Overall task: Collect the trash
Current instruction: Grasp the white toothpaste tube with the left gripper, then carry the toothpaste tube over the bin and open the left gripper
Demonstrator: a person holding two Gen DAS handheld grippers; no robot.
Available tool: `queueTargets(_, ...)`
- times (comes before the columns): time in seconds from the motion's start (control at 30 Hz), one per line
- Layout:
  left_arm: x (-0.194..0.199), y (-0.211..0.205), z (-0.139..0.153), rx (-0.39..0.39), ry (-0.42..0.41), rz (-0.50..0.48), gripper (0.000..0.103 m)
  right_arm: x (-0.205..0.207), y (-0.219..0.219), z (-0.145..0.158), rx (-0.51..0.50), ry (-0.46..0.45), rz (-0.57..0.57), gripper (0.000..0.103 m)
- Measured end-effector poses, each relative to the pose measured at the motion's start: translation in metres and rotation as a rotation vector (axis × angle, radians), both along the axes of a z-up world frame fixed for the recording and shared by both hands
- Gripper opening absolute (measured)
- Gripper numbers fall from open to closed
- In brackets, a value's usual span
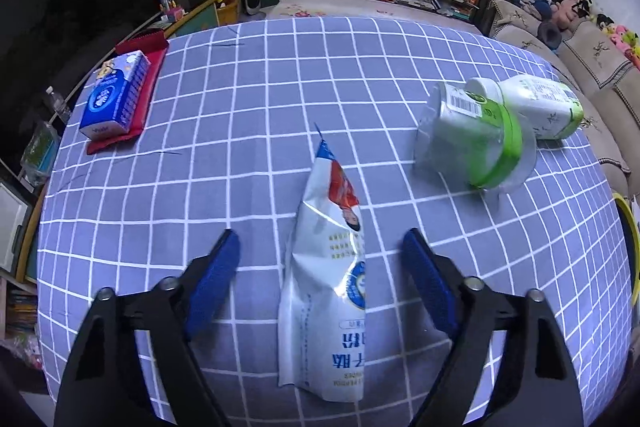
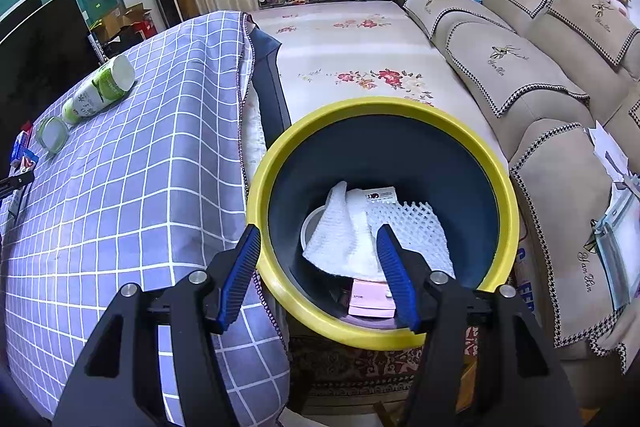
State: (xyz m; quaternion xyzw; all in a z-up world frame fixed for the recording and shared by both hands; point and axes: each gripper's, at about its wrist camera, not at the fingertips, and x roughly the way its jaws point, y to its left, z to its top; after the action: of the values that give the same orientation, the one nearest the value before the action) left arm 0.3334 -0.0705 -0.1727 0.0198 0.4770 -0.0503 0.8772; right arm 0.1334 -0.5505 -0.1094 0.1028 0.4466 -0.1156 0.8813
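Observation:
A crumpled white and blue wrapper [image 1: 328, 287] lies on the checked cloth, between the spread fingers of my open left gripper [image 1: 320, 247]. A clear cup with a green band [image 1: 476, 143] lies on its side to the right, and a white bottle [image 1: 536, 103] lies behind it. My right gripper [image 2: 318, 243] is open and empty over the yellow-rimmed bin [image 2: 400, 107]. The bin holds a white cloth [image 2: 344, 235], white foam netting [image 2: 416, 227] and a pink box [image 2: 370, 301]. The bottle [image 2: 100, 87] and the cup [image 2: 52, 137] also show far left in the right wrist view.
A blue tissue pack [image 1: 114, 95] sits on a red cushion [image 1: 148, 67] at the table's left. The bin stands on the floor by the table's right edge [image 2: 244, 99]. A floral daybed [image 2: 360, 67] and beige sofa [image 2: 520, 75] lie beyond.

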Motion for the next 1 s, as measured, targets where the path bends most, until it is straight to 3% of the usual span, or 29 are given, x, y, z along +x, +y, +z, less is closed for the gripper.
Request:
queueTargets(0.2,0.002,0.002,0.001,0.025,-0.015,-0.005,0.066,0.002,0.003,0.002,-0.001,-0.005,0.012,0.058)
queueTargets(0.4,-0.010,0.003,0.005,0.012,-0.024,-0.023,0.033,0.001,0.005,0.003,0.001,-0.007,0.016,0.058)
queueTargets(0.67,-0.041,-0.026,0.022,0.000,-0.047,-0.124,0.031,-0.007,0.000,0.007,0.004,-0.022,0.004,0.058)
queueTargets(1.0,-0.107,-0.155,0.062,-0.069,-0.080,-0.464,0.031,-0.026,-0.017,0.016,0.003,-0.068,-0.029,0.058)
